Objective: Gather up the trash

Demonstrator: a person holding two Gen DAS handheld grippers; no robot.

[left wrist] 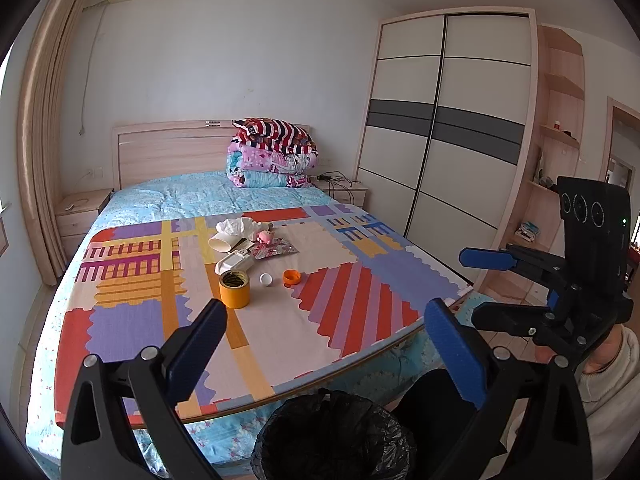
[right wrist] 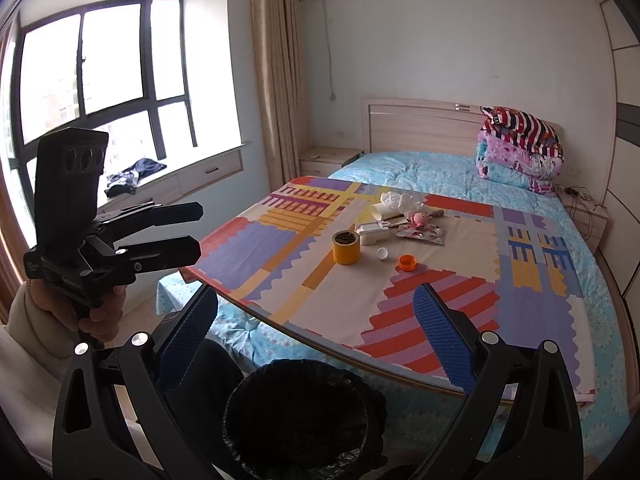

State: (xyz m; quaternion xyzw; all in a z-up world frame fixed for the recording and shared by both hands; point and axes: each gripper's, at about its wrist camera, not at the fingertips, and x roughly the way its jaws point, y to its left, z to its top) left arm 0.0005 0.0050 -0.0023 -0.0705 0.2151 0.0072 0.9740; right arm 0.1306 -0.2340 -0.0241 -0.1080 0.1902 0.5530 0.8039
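Trash pile (left wrist: 248, 248) lies at 12 o'clock beyond both empty, spread grippers: left gripper (left wrist: 324, 344), right gripper (right wrist: 316, 336); neither clearly nearer.

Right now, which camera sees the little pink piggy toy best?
The left wrist view: the pink piggy toy sits nearer the picture's middle, unblocked, beside the crumpled tissue. The right wrist view shows it too, but smaller and farther off.

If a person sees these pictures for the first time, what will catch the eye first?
First the bright patchwork board laid across the bed, with a small cluster of litter near its middle: an orange tape roll, an orange cap, a crumpled tissue. Below its near edge stands a black-lined trash bin.
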